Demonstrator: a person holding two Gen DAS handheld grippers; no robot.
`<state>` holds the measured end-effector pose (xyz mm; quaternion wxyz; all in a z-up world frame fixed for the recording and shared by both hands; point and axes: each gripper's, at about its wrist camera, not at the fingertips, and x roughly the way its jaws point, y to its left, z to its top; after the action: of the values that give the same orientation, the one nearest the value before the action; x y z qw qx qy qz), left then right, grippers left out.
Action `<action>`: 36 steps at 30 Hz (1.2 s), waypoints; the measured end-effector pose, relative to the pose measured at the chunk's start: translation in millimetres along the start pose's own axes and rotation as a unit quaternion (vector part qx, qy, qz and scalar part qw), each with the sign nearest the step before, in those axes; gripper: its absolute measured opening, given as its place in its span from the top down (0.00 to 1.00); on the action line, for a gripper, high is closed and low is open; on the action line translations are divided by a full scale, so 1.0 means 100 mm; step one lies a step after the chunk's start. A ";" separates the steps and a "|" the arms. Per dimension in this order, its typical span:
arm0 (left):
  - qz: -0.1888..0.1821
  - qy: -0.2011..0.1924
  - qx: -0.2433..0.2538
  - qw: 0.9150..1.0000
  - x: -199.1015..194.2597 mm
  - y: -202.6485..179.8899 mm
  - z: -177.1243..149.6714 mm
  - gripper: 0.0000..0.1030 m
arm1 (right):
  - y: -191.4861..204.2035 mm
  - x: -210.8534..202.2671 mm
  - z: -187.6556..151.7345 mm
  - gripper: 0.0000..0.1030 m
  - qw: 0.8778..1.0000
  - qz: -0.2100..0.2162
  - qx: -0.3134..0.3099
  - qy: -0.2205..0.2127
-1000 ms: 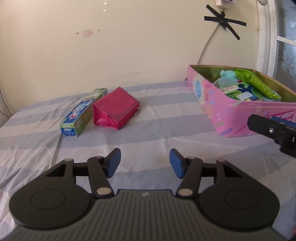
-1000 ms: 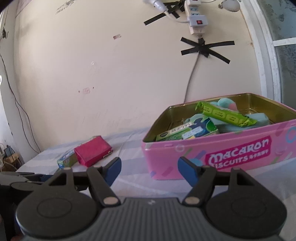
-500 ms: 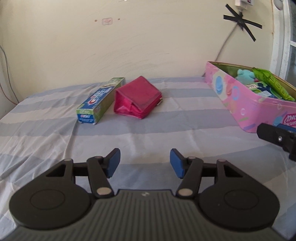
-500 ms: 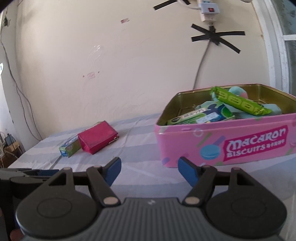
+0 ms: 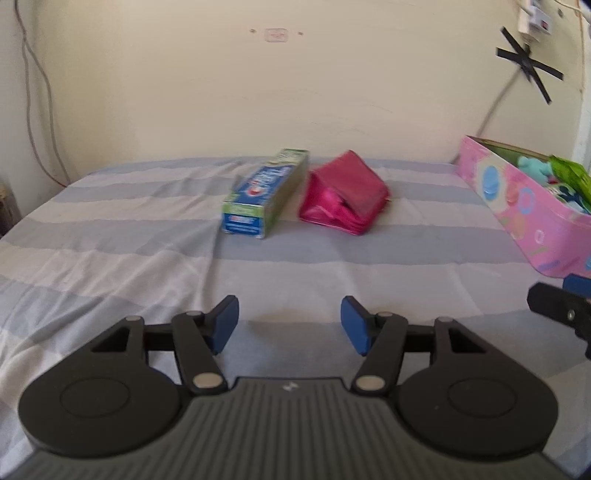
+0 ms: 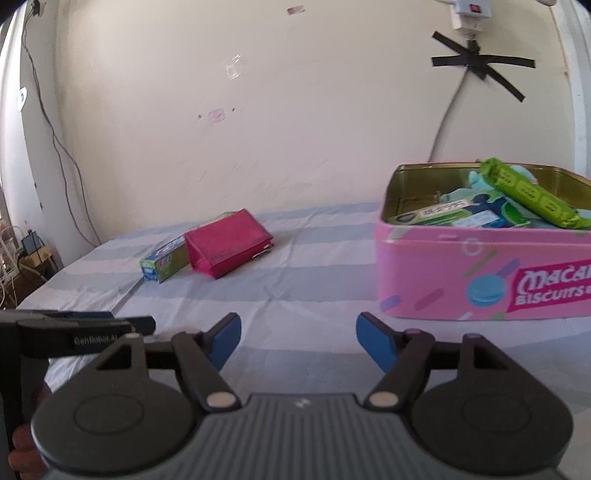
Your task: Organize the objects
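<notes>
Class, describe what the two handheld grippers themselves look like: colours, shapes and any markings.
Both the left gripper and right gripper are matte black, with round discs, silver pivot pins, a ribbed grey centre plate and blue fingertip pads. White lettering marks the left gripper's side.

A home bedroom: a bed with a striped sheet (image 5: pixel 147 258) against a scuffed cream wall (image 6: pixel 258 129) (power strip (image 6: pixel 471 13) and cable taped up), household clutter in one corner (image 6: pixel 26 254).

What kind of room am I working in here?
Probably a bedroom at home: a striped bedsheet as the work surface, a power strip taped to the painted wall, and a toothpaste box lying about.
</notes>
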<state>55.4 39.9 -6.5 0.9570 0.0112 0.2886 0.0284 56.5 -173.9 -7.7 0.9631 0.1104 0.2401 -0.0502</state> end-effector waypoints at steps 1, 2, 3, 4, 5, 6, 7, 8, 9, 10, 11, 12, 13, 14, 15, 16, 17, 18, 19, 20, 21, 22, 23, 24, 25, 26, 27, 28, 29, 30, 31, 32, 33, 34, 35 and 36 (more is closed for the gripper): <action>0.001 0.000 -0.004 1.000 0.00 0.03 0.00 0.36 | 0.03 0.01 -0.01 0.31 1.000 0.000 -0.004 0.002; -0.002 0.002 -0.012 1.000 0.01 0.06 0.00 0.36 | 0.05 0.02 -0.01 0.31 1.000 0.000 -0.008 0.003; -0.007 0.005 -0.019 1.000 0.02 0.08 0.00 0.36 | 0.07 0.03 -0.02 0.31 1.000 0.000 -0.013 0.004; -0.009 0.004 -0.022 1.000 0.02 0.09 0.00 0.36 | 0.08 0.03 -0.02 0.30 1.000 0.000 -0.014 0.005; -0.011 0.002 -0.023 1.000 0.01 0.09 0.00 0.36 | 0.08 0.04 -0.01 0.30 1.000 0.000 -0.015 0.006; -0.013 0.000 -0.023 1.000 0.01 0.09 0.00 0.36 | 0.07 0.04 -0.02 0.30 1.000 0.000 -0.015 0.007; -0.014 -0.003 -0.021 1.000 0.01 0.08 -0.01 0.36 | 0.07 0.05 -0.02 0.30 1.000 0.000 -0.013 0.009; -0.014 -0.007 -0.018 1.000 -0.01 0.06 -0.01 0.36 | 0.06 0.05 -0.02 0.30 1.000 0.001 -0.011 0.010; -0.015 -0.010 -0.015 1.000 -0.02 0.05 -0.02 0.36 | 0.05 0.05 -0.02 0.30 1.000 0.001 -0.008 0.011; -0.015 -0.013 -0.011 1.000 -0.02 0.04 -0.02 0.35 | 0.05 0.05 -0.02 0.30 1.000 0.002 -0.007 0.012; -0.015 -0.015 -0.007 1.000 -0.03 0.03 -0.03 0.35 | 0.04 0.05 -0.02 0.30 1.000 0.002 -0.006 0.012; -0.015 -0.018 -0.004 1.000 -0.04 0.01 -0.03 0.35 | 0.04 0.05 -0.02 0.30 1.000 0.003 -0.005 0.012; -0.016 -0.020 -0.001 1.000 -0.04 0.01 -0.03 0.35 | 0.03 0.05 -0.02 0.30 1.000 0.003 -0.004 0.012; -0.017 -0.021 0.001 1.000 -0.04 0.01 -0.03 0.35 | 0.03 0.04 -0.02 0.29 1.000 0.004 -0.004 0.011; -0.018 -0.022 0.001 1.000 -0.05 0.01 -0.04 0.35 | 0.03 0.04 -0.02 0.29 1.000 0.005 -0.003 0.010; -0.019 -0.022 -0.001 1.000 -0.05 0.01 -0.04 0.35 | 0.03 0.04 -0.03 0.28 1.000 0.006 -0.002 0.009; -0.020 -0.021 -0.004 1.000 -0.05 0.02 -0.03 0.35 | 0.03 0.03 -0.03 0.28 1.000 0.007 -0.001 0.008; -0.022 -0.020 -0.007 1.000 -0.04 0.03 -0.03 0.35 | 0.02 0.03 -0.03 0.28 1.000 0.008 -0.001 0.008; -0.023 -0.018 -0.011 0.999 -0.03 0.05 -0.03 0.35 | 0.02 0.03 -0.03 0.28 1.000 0.008 -0.001 0.007; -0.025 -0.017 -0.015 0.999 -0.03 0.06 -0.03 0.35 | 0.02 0.03 -0.03 0.27 1.000 0.009 0.000 0.006; -0.027 -0.015 -0.019 0.999 -0.02 0.07 -0.03 0.35 | 0.02 0.02 -0.03 0.27 1.000 0.009 0.000 0.004; -0.028 -0.015 -0.021 0.999 -0.02 0.07 -0.03 0.35 | 0.02 0.02 -0.03 0.27 1.000 0.010 0.001 0.003; -0.029 -0.014 -0.023 0.999 -0.02 0.08 -0.03 0.35 | 0.02 0.01 -0.03 0.27 1.000 0.010 0.001 0.003; -0.029 -0.013 -0.024 0.999 -0.02 0.08 -0.03 0.35 | 0.02 0.01 -0.03 0.27 1.000 0.011 0.002 0.002; -0.030 -0.013 -0.024 0.999 -0.02 0.08 -0.03 0.35 | 0.02 0.01 -0.03 0.27 1.000 0.012 0.002 0.001; -0.030 -0.013 -0.024 0.999 -0.02 0.08 -0.03 0.35 | 0.02 0.01 -0.03 0.27 1.000 0.012 0.003 0.001; -0.030 -0.014 -0.024 0.999 -0.02 0.08 -0.03 0.35 | 0.01 0.01 -0.03 0.27 1.000 0.013 0.004 0.001; -0.029 -0.014 -0.024 0.999 -0.03 0.08 -0.03 0.35 | 0.01 0.01 -0.03 0.27 1.000 0.013 0.004 0.001; -0.030 -0.014 -0.024 0.999 -0.03 0.09 -0.03 0.35 | 0.01 0.01 -0.03 0.27 1.000 0.014 0.005 0.000; -0.030 -0.014 -0.025 0.999 -0.03 0.09 -0.03 0.35 | 0.01 0.01 -0.03 0.27 1.000 0.014 0.005 0.000; -0.030 -0.013 -0.025 0.999 -0.03 0.09 -0.03 0.35 | 0.01 0.01 -0.03 0.27 1.000 0.015 0.004 0.001; -0.030 -0.013 -0.026 0.999 -0.03 0.09 -0.03 0.35 | 0.01 0.01 -0.03 0.27 1.000 0.015 0.004 0.002; -0.031 -0.013 -0.027 0.999 -0.03 0.09 -0.02 0.35 | 0.02 0.02 -0.03 0.27 1.000 0.015 0.003 0.002; -0.031 -0.013 -0.028 0.999 -0.03 0.10 -0.02 0.35 | 0.02 0.02 -0.03 0.27 1.000 0.015 0.003 0.003; -0.032 -0.013 -0.029 0.999 -0.03 0.10 -0.02 0.35 | 0.02 0.02 -0.03 0.27 1.000 0.015 0.003 0.003; -0.033 -0.013 -0.030 0.999 -0.03 0.10 -0.02 0.35 | 0.02 0.02 -0.03 0.27 1.000 0.014 0.003 0.003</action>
<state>51.3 50.1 -6.2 0.9609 -0.0265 0.2756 0.0057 57.2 -171.4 -10.7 0.9628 0.1169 0.2408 -0.0366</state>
